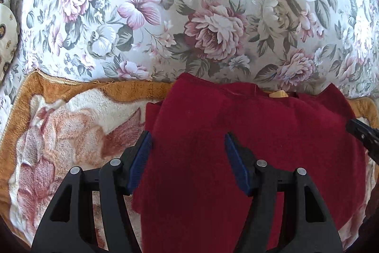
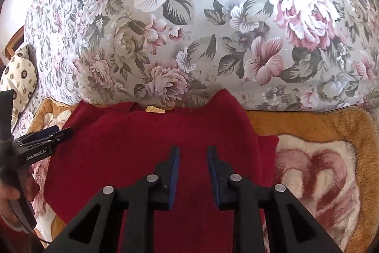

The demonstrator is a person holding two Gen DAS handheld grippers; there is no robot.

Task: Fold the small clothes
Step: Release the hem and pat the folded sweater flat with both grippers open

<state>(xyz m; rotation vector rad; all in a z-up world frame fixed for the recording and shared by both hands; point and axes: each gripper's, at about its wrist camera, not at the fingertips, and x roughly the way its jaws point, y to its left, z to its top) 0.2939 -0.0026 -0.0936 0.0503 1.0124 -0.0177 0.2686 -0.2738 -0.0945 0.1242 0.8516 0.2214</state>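
A dark red garment (image 1: 236, 134) lies flat on a plush blanket (image 1: 71, 122), its neckline with a yellow label (image 1: 279, 94) at the far edge. My left gripper (image 1: 188, 139) is open and empty, hovering over the garment's left part. In the right wrist view the same garment (image 2: 154, 134) fills the middle, label (image 2: 155, 109) at the far edge. My right gripper (image 2: 193, 151) is open and empty above the garment's right part. The left gripper (image 2: 54, 134) shows at the left edge of that view, and the right gripper's tip (image 1: 360, 132) at the right edge of the left view.
A floral bedspread (image 1: 189, 16) covers the surface beyond the blanket and also shows in the right wrist view (image 2: 189, 27). The orange-bordered blanket (image 2: 319, 158) extends right of the garment. A cream patterned cushion (image 2: 19, 77) sits at the far left.
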